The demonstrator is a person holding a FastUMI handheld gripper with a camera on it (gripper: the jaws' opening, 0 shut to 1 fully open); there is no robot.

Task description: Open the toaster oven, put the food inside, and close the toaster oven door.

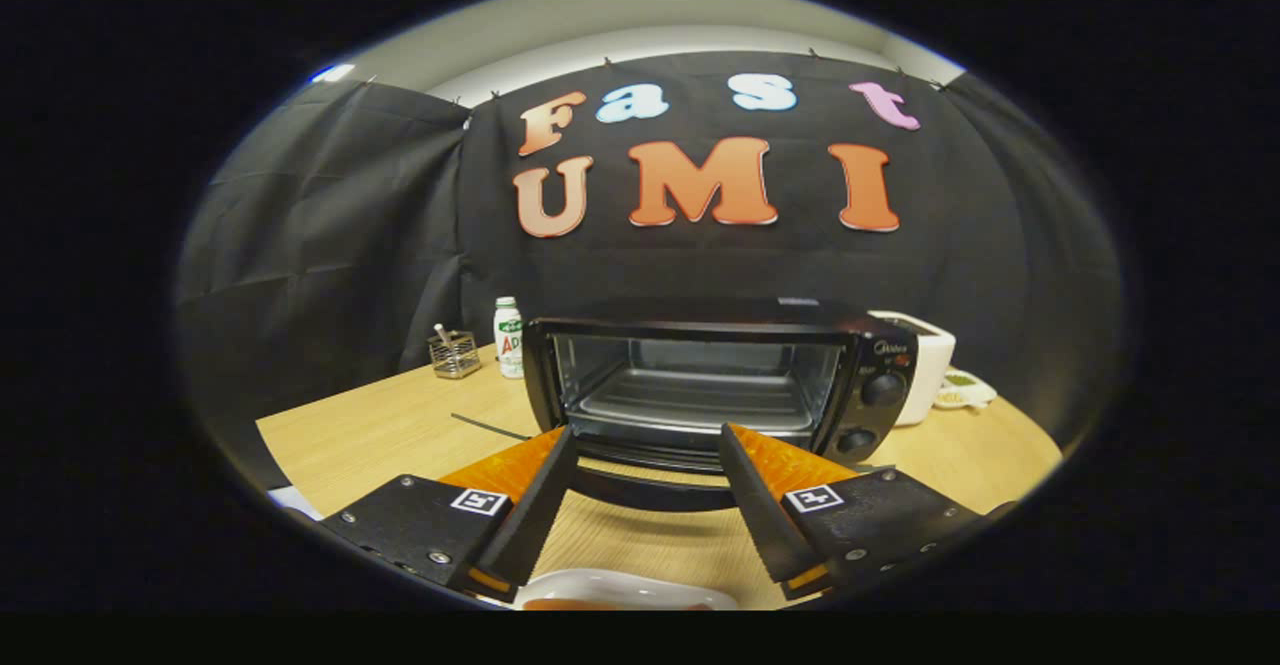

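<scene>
i'm holding my gripper [648, 445] spread wide, gripping nothing. a white plate [620, 590] is sitting between my fingers, its food barely showing. just ahead, the toaster oven [720, 385] is standing with its door [650, 490] down, a bare tray [690, 403] inside.

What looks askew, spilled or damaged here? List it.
Nothing stands out. The toaster oven sits square on the table with its door folded down, the gripper open just before it, and the bottle upright beside it.
</scene>
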